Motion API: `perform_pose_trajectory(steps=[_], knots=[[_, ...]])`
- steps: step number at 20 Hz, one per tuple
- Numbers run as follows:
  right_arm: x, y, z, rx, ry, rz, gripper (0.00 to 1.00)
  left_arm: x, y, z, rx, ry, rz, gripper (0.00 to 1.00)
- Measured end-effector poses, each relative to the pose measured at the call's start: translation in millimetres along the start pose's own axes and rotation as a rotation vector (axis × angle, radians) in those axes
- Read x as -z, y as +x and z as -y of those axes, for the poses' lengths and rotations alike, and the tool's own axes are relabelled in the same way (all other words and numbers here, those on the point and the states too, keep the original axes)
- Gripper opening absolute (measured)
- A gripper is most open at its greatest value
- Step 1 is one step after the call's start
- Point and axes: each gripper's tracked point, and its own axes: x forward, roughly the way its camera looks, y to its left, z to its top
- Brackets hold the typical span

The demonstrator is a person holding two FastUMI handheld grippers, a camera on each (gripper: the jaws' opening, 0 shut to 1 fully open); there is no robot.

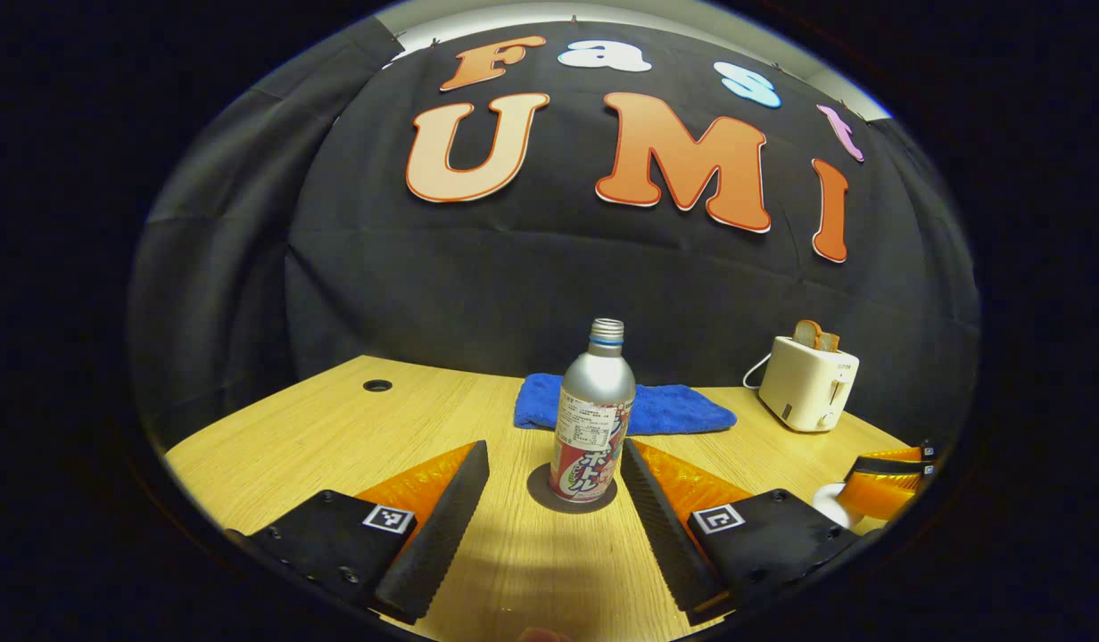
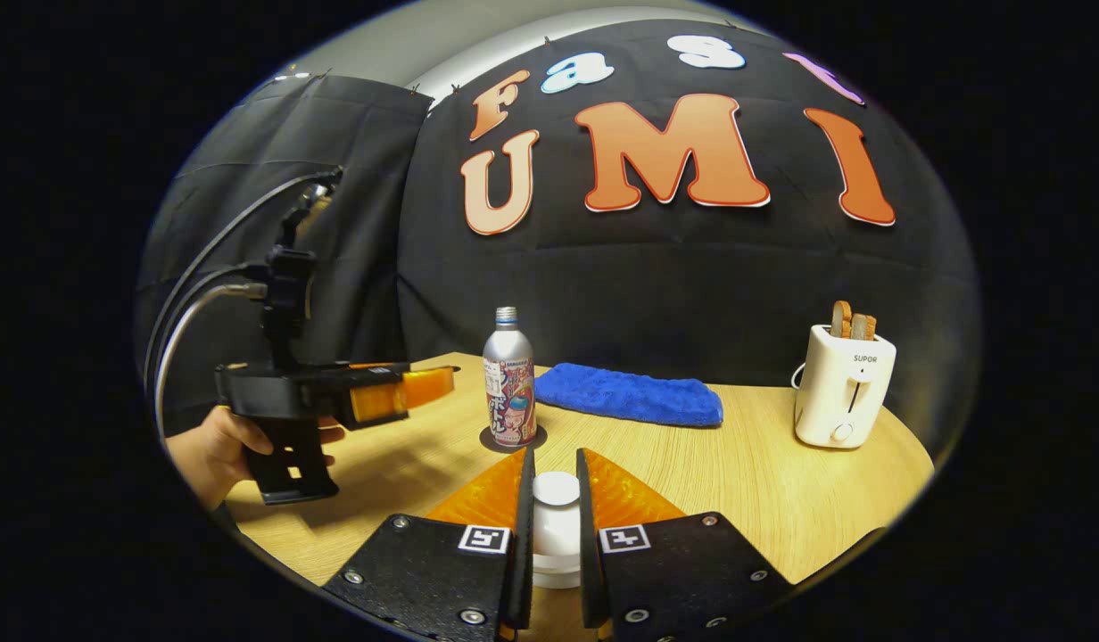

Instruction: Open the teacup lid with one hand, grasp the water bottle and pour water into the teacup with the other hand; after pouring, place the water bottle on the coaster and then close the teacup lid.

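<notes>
Left gripper (image 1: 554, 499) gaped wide around the ribbed-neck metal bottle (image 1: 594, 415) on its round coaster (image 1: 541, 495), untouched; right gripper (image 2: 556, 499) pinched the white domed lid (image 2: 556, 490).

Each gripper is showing black housing blocks carrying small square black-and-white markers. The right gripper (image 2: 556, 499) is showing round silver screws along its plates, with ribbed translucent panels behind its fingers. The left gripper (image 1: 554, 486) is showing serrated inner finger faces; in the right gripper view it is wearing a black pistol-style handle, a black upright mount and looping grey cables.
</notes>
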Motion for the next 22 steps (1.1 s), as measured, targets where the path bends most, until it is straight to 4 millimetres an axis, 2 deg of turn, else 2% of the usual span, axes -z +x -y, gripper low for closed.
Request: perform_pose_trajectory(steps=[1,2,8,11,14,17,22], knots=[[4.5,2.8,0.3,0.0,-0.002,-0.011,0.22,-4.9,-6.7,-1.6,-0.005,0.002,0.014,0.94],[9.6,4.5,-0.5,0.001,-0.004,-0.022,0.23,-9.1,-13.0,-3.7,-0.01,0.008,0.028,0.98],[35.2,14.7,-4.2,0.001,0.006,-0.079,0.22,-20.6,-34.9,-5.2,-0.021,0.038,0.072,0.97],[33.4,16.2,-3.3,0.007,-0.019,-0.061,0.23,-21.0,-40.0,-5.0,-0.026,0.056,0.082,0.95],[34.8,16.3,-1.6,0.019,-0.033,-0.049,0.25,-20.8,-44.7,-1.6,-0.02,0.059,0.084,0.97],[29.9,13.4,0.9,0.038,-0.046,-0.034,0.31,-25.8,-51.1,1.1,-0.023,0.063,0.099,0.97],[-5.5,-3.1,6.1,0.072,-0.064,0.055,0.49,-45.7,-69.3,11.2,0.0,0.037,0.146,0.97]])
